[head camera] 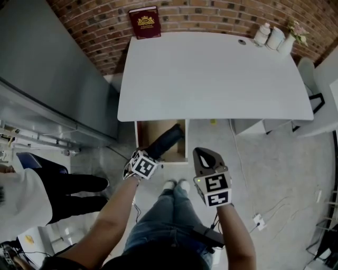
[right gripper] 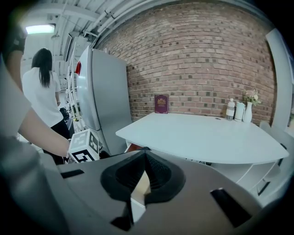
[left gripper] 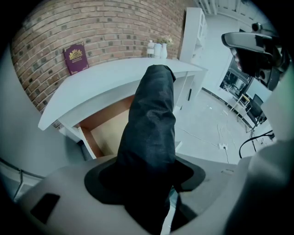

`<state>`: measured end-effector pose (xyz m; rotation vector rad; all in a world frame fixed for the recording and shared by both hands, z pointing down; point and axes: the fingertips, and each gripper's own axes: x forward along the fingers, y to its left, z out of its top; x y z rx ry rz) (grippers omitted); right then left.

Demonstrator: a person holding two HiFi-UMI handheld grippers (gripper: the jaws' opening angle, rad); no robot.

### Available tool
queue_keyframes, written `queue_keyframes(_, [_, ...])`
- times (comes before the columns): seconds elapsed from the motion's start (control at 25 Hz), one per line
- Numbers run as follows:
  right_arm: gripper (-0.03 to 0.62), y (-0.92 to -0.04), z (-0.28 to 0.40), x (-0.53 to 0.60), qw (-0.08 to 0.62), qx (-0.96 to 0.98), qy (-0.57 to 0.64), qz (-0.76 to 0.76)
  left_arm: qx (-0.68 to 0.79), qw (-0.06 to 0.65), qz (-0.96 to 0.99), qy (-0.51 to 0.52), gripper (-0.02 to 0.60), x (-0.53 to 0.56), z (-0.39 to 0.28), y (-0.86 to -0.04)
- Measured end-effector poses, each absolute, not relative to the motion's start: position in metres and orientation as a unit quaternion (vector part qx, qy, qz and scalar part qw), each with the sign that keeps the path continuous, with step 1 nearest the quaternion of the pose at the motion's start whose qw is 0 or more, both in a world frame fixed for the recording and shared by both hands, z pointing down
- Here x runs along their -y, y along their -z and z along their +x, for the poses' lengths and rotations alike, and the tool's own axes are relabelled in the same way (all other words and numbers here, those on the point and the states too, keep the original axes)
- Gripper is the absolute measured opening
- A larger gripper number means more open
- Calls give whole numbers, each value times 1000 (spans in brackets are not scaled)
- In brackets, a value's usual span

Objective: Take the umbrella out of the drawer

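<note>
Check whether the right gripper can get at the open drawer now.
Probably yes: the right gripper is empty beside the drawer; the left gripper holds the umbrella, leaving the drawer's right edge free.

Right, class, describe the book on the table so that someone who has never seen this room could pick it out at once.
Start at the big white table against the brick wall. At its back left corner a book stands upright against the bricks. It is dark red with a gold crest, unlike the white bottles at the opposite back corner.
</note>
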<state>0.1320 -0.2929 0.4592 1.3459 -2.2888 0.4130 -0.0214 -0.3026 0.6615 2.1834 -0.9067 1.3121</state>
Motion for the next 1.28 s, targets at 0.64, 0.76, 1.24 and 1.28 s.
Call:
queue_keyframes(0.64, [-9,-384,125,304,194,849,-101,481,376,204,826,-366,265,321,-33,-554])
queue_keyframes(0.76, [-9,-368,127,312,183,849,-85,488,390,200,831,-343,265,328,-32,-532])
queue_keyframes(1.24, [-9,-289,126,329,115,843,-44,524,448,123,851,-245,265,357,-43,-418])
queue_keyframes(1.28, [-8,-283,125,329,106,843,-44,526,453,122,852,-232,265,359,-44,-410])
